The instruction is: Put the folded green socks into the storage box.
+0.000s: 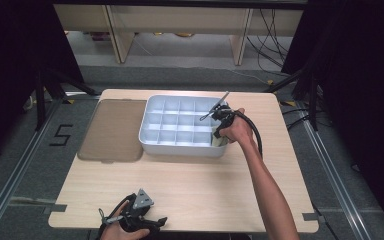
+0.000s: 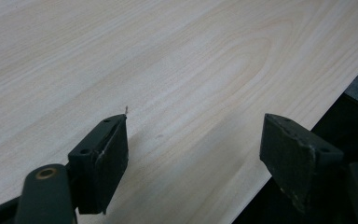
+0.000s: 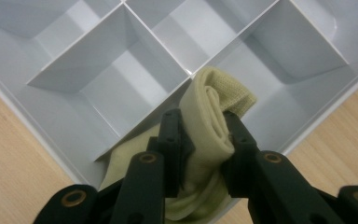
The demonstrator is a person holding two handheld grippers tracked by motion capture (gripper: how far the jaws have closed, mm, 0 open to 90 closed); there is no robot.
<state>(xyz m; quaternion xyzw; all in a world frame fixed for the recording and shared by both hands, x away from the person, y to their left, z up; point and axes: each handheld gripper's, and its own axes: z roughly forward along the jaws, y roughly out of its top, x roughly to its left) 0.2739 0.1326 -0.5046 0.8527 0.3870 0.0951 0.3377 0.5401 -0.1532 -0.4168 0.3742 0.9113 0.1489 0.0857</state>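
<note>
Right gripper (image 3: 200, 140) has its jaws pinched on a rolled yellow sock (image 3: 212, 116), holding it at the near right corner of the white divided tray (image 1: 152, 137). In the right gripper view the roll sits over a corner compartment, lower part of the sock hanging loose below the jaws and draping toward the tray wall; whether it touches the compartment floor cannot be told. In the high view the right gripper (image 1: 219, 134) is at the tray's front right edge, with a bit of the sock (image 1: 220, 140) visible under the hand.

Left gripper (image 1: 139, 222) rests at the near edge of the table (image 1: 190, 185), jaws spread wide with nothing between them, just bare wood under it in the left gripper view (image 2: 193, 154). A brown lid (image 1: 112, 130) lies flat just left of the tray.

Handling: sock looks light, soft, squashy; no breakage risk. It likely unrolls or sags if gripped at a loose end, so the grip belongs across the thick middle of the roll, as here. Knit fabric should not slip against the pads. Tail may catch on a divider when lowered.
</note>
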